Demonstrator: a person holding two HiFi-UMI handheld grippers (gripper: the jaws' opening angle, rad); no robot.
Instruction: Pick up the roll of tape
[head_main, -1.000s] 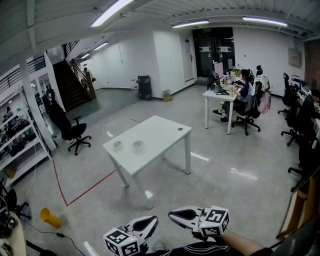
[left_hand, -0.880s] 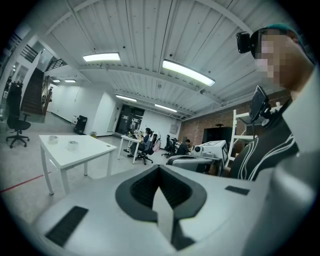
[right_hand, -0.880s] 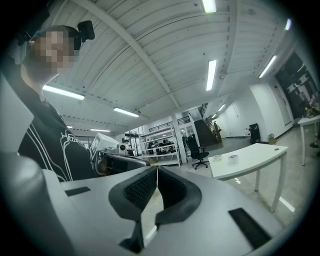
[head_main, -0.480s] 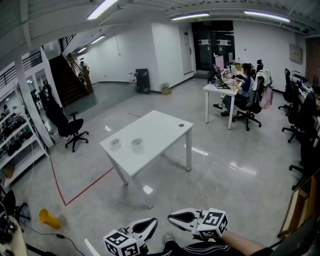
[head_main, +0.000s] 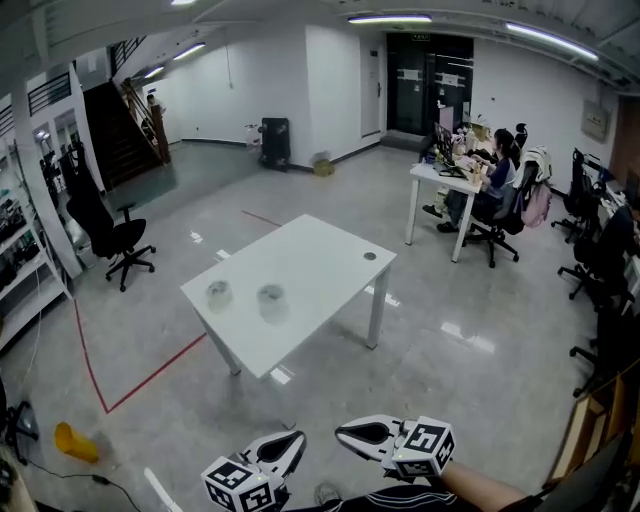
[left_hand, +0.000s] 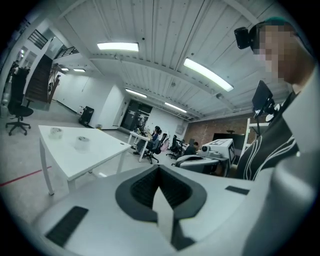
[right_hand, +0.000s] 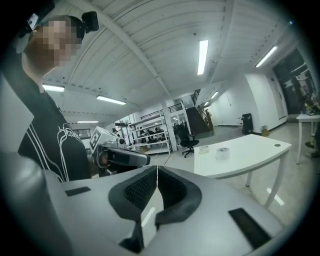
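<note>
Nearing table (head_main: 310, 262) | tape roll (head_main: 271, 296) looms larger | left tool (head_main: 296, 438), right tool (head_main: 343, 431) closed, empty

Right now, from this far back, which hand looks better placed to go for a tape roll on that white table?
Left, but only slightly. The rolls of tape sit toward the left end of the table, on the left gripper's side. The right gripper would have to reach across. Both are shut, empty and far off.
</note>
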